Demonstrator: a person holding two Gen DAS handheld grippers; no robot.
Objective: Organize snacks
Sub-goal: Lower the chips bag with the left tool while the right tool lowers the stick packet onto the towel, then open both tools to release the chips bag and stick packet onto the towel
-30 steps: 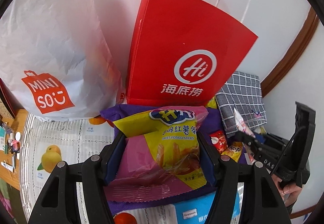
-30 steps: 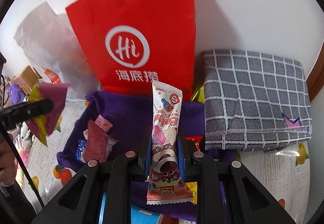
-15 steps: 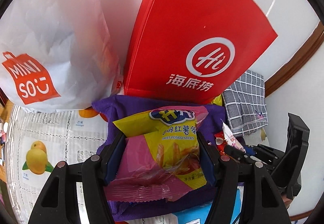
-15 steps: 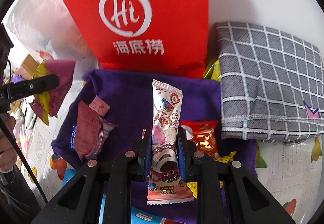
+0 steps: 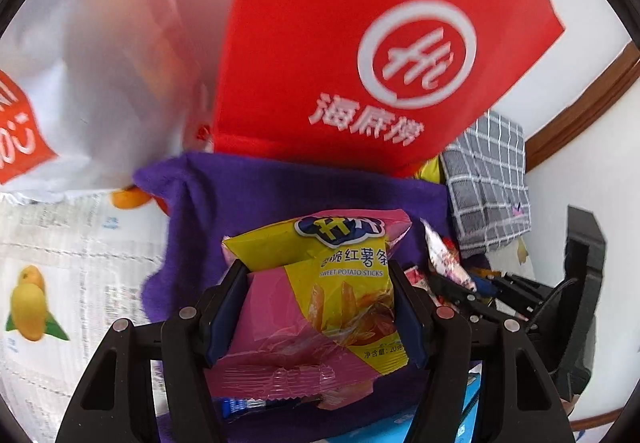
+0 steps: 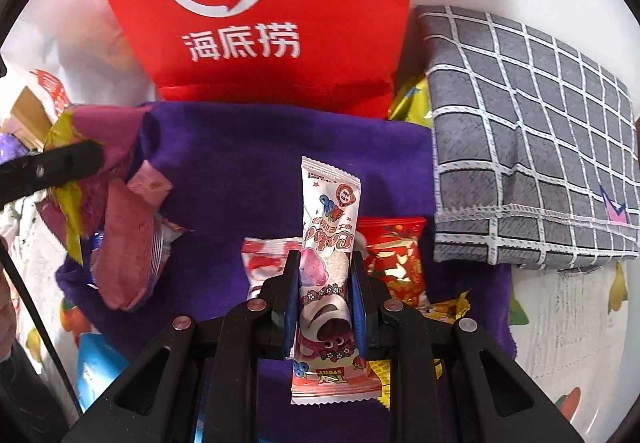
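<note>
1. While the left gripper (image 5: pixel 320 307) hangs over a purple fleece cloth (image 5: pixel 280 195), its fingers are clamped on the two sides of a yellow-and-pink crinkly sweet potato stick packet (image 5: pixel 320 299), which stands upright between the pads
2. And the right gripper (image 6: pixel 325 299) has its fingers drawn nearly together, pinching a slim white-and-pink strawberry snack bar wrapper (image 6: pixel 328 243) that pokes up past the fingertips and hangs out below them
3. Under that bar, on the same purple fleece cloth (image 6: pixel 248 171), lie a red-and-gold foil snack pouch (image 6: pixel 394 259), touching the right finger's side, and a small white-and-red sweet wrapper (image 6: pixel 264 263) just to the left
4. Further left on the cloth lies a dusky pink plastic snack packet (image 6: pixel 128 251), near the cloth's edge
5. Behind the cloth a red paper carrier bag with a white round logo (image 6: pixel 260 11) stands upright against the white wall
6. To the right, a folded grey cloth with a white grid pattern (image 6: pixel 532 147) overlaps the purple one's edge
7. From the left view, a white plastic shopping bag with an orange label (image 5: pixel 100 83) sits beside the red one, blurred
8. Beneath it all lies a white table cover printed with fruit (image 5: pixel 60 263)
</note>
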